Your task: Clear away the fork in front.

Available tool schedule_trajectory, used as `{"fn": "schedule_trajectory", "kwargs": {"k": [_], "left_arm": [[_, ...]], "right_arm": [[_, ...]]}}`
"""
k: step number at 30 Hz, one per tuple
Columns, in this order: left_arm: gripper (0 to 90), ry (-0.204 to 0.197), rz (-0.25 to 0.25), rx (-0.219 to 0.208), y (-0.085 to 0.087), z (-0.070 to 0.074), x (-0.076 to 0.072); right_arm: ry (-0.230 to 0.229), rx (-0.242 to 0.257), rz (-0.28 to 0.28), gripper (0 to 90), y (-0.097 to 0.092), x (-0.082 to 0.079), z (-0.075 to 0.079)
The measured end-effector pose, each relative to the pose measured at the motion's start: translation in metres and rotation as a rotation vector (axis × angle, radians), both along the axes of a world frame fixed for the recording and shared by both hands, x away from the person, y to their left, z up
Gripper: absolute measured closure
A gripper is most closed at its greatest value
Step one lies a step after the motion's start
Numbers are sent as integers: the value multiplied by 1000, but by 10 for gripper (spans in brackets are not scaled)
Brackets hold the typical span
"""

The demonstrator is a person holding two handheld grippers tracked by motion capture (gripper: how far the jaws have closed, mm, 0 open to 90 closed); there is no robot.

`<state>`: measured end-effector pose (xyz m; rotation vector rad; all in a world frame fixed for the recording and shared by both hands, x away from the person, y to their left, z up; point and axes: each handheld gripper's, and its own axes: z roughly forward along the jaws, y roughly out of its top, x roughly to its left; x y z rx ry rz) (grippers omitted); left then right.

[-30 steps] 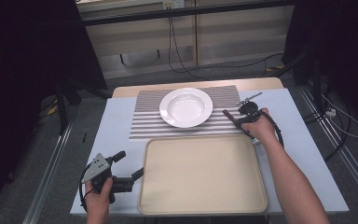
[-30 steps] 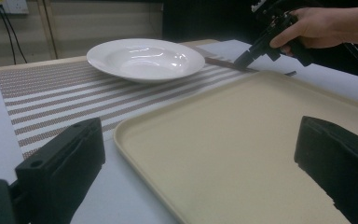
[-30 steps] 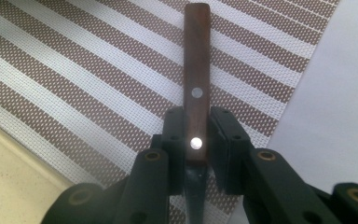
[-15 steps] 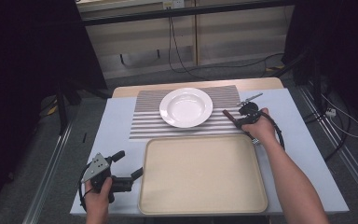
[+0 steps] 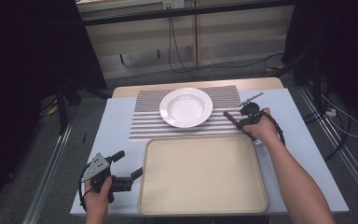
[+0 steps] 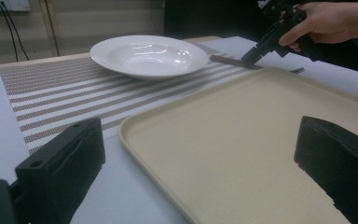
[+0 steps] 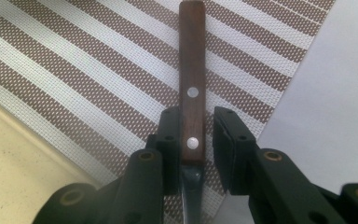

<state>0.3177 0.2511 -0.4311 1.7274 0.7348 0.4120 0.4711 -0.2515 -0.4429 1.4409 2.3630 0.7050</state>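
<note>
A beige tray (image 5: pixel 203 175) lies bare on the near worktop (image 5: pixel 116 126); a white plate (image 5: pixel 186 107) sits bare on the striped mat (image 5: pixel 144 121) beyond. The right hand-held gripper (image 7: pixel 193 149), tilted down at the mat's right edge, has just been opening, its jaws flanking a wooden-handled knife (image 7: pixel 191 84). The left hand-held gripper (image 5: pixel 127 169) rests near-left, jaws apart.

In the right gripper view, the dark metal blade (image 7: pixel 192 186) of the wooden-handled knife (image 7: pixel 192 88) passes under the black two-jaw right gripper (image 7: pixel 193 140) and out at the bottom edge, so its length cannot be told. In the left gripper view, the cream rectangular plastic tray (image 6: pixel 242 140) is cut off at the right and bottom edges.
</note>
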Motion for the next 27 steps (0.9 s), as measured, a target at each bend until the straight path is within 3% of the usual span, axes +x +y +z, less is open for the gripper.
{"fn": "schedule_trajectory", "kwargs": {"k": [5,8,13,19,24,27], "left_arm": [[19,6,7,7,-1,-1,1],[20,15,9,7,-2,-2,2],[21,16,8,20,-3,-2,3],[21,11,-3,34,-4,-2,2],[21,5,-3,26,-4,-1,0],[21,5,1,23,-3,-1,-1]], "right_arm": [[22,-24,23,771,3,4,1],[26,-45,-14,776,8,4,1],[38,-25,-25,781,7,6,0],[59,-93,-44,785,16,9,3],[79,-78,-48,786,14,12,3],[76,-33,-36,786,8,11,3]]}}
